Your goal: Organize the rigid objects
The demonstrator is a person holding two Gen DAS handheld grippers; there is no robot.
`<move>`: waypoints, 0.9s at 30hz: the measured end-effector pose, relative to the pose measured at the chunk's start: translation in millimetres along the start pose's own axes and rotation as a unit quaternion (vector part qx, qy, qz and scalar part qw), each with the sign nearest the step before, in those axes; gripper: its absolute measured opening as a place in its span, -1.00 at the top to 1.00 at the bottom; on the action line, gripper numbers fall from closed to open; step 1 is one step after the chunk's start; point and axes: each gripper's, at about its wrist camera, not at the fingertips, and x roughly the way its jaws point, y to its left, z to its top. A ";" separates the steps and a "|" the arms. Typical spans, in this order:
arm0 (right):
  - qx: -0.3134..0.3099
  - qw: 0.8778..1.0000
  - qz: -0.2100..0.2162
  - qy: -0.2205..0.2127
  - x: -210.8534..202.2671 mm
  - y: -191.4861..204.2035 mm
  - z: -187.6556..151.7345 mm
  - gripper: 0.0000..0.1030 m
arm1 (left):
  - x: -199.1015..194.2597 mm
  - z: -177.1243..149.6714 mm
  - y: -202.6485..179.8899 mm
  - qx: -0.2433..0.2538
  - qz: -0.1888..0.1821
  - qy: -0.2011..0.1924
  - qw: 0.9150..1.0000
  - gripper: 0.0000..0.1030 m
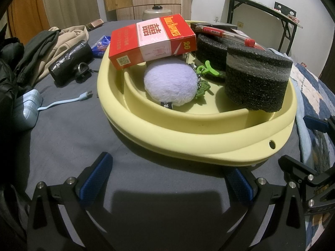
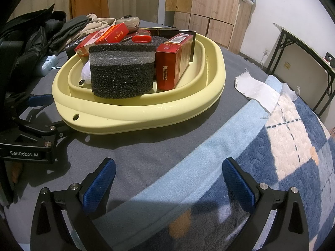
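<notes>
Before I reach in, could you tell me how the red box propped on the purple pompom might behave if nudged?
The red box looks like light, stiff cardboard. Tilted on the soft pompom, it would probably slide or tip.

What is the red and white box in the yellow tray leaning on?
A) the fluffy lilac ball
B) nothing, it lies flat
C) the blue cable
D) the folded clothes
A: the red and white box sits tilted, its underside propped on the fluffy lilac ball inside the yellow tray.
</notes>
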 end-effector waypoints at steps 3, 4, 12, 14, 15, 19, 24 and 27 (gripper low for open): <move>0.000 1.000 0.000 0.000 0.0 0.0 0.0 -0.99 | 0.0 -0.1 -0.1 0.000 0.000 0.000 1.000 -1.00; 0.000 1.000 0.000 0.000 -0.1 0.3 -0.1 -0.99 | 0.0 -0.1 0.0 0.000 0.000 0.000 1.000 -1.00; 0.000 1.000 0.000 0.000 0.0 0.0 0.0 -0.99 | 0.0 -0.2 -0.2 0.000 0.000 0.000 1.000 -1.00; 0.000 1.000 0.000 0.000 -0.1 0.5 -0.2 -0.99 | 0.0 -0.1 -0.2 0.000 0.000 0.000 1.000 -1.00; 0.000 1.000 0.000 0.000 0.0 0.0 0.0 -0.99 | 0.0 -0.1 -0.2 0.000 0.000 0.000 1.000 -1.00; 0.000 1.000 0.000 0.000 0.0 0.0 0.0 -0.99 | -0.1 -0.2 -0.2 0.000 0.000 0.000 1.000 -1.00; 0.000 1.000 0.000 0.000 0.0 0.0 0.0 -0.99 | -0.4 0.8 0.9 0.002 0.002 -0.002 1.000 -1.00; 0.000 1.000 0.000 0.000 0.0 0.0 0.0 -0.99 | -1.2 1.6 0.5 0.005 0.005 -0.003 1.000 -1.00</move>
